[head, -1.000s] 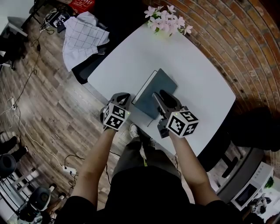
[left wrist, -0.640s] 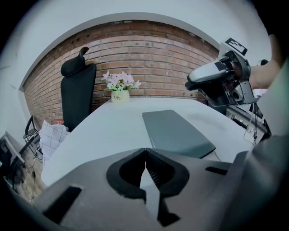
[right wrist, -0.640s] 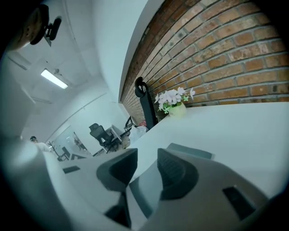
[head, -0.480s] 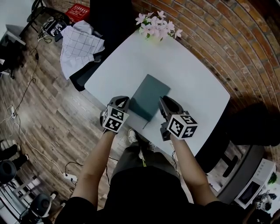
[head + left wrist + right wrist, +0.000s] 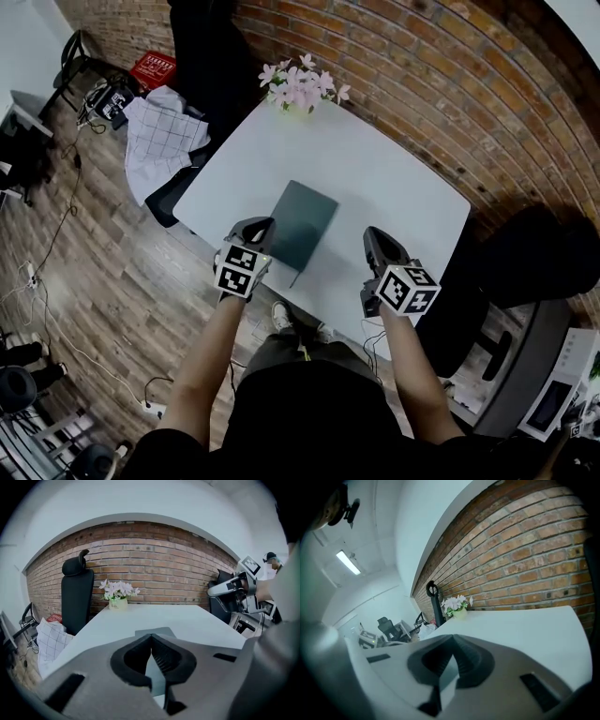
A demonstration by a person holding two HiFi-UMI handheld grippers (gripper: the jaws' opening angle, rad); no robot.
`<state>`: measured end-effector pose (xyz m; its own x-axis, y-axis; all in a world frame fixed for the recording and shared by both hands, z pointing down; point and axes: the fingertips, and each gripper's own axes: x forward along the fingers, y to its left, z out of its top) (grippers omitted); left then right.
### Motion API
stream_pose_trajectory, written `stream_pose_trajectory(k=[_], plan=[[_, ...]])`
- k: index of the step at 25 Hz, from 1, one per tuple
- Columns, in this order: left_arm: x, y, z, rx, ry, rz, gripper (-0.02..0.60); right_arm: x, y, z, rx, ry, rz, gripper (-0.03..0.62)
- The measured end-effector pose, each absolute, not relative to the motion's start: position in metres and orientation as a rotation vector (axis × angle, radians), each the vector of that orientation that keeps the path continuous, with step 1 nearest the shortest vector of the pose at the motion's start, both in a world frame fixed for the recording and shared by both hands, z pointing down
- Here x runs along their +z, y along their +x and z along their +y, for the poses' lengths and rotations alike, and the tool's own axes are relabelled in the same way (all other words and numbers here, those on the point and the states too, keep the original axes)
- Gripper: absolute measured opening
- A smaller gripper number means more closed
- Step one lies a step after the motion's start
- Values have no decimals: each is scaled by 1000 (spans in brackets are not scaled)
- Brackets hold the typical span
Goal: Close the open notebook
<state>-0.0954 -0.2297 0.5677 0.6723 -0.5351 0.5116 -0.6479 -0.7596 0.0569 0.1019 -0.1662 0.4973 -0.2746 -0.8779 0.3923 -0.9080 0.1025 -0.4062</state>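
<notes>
The dark teal notebook (image 5: 302, 225) lies closed and flat on the white table (image 5: 384, 178), near its front edge. My left gripper (image 5: 260, 227) hovers at the notebook's left edge, shut and empty. In the left gripper view the jaws of the left gripper (image 5: 151, 635) meet at their tips, and the notebook (image 5: 161, 631) shows just beyond them. My right gripper (image 5: 374, 236) is off to the notebook's right over bare table, apart from it. The right gripper view shows the right gripper (image 5: 452, 638) shut with nothing between its jaws.
A small pot of pink flowers (image 5: 300, 86) stands at the table's far corner. A black chair draped with a checked cloth (image 5: 161, 141) is at the left, another dark chair (image 5: 534, 258) at the right. A brick wall (image 5: 450, 84) runs behind the table.
The notebook's white page edge is gone and its cover lies flat. My right gripper left the cover, moved right and shut. The left gripper lifted slightly beside the notebook.
</notes>
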Motion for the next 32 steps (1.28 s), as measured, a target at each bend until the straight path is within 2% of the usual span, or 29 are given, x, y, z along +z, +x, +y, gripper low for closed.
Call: stream_pose_trajectory(k=[16,24,32], plan=[[397,-94,-197,273,2837,-1208,25,381,172,-116,521,2017,-2418,14],[333,-100,-170,49,2905,-1286,25,336,220,-81,563,2184,-2489,14],[286,-112,-147,-96,2944,-1358,25,306,248,-48,353,2290,-2386,14]])
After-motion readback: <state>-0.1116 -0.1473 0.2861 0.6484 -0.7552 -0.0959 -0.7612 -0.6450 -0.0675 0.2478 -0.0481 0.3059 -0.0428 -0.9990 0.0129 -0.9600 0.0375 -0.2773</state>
